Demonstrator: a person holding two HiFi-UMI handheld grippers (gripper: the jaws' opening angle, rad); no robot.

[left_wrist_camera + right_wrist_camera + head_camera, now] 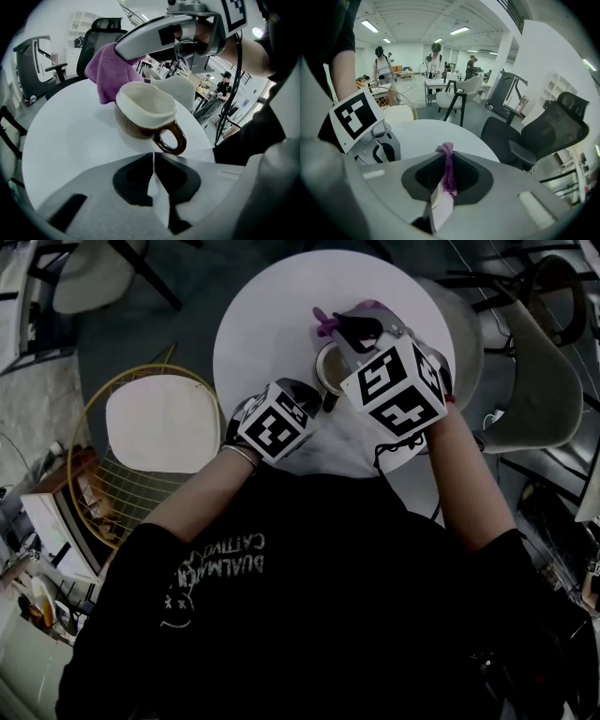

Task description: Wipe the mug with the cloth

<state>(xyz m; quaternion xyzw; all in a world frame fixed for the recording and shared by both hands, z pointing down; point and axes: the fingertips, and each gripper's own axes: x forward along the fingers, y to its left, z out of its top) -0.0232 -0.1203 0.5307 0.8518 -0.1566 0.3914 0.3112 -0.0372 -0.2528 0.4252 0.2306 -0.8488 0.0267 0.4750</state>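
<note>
Right tool (446, 153) clamped on purple cloth (449, 174) at mug's (140, 117) 12 o'clock, left tool (153, 154) shut empty at 6, so unheld mug may skid/tip on worktop (70, 140) w/ wiping push.

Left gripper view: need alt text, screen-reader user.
A brown mug with a cream inside stands on a round white table, handle toward the left hand-held gripper, whose jaws are together. Behind it the right hand-held gripper holds a purple cloth at the mug's far side.

Downward head, close left gripper views share mug (143, 110).
</note>
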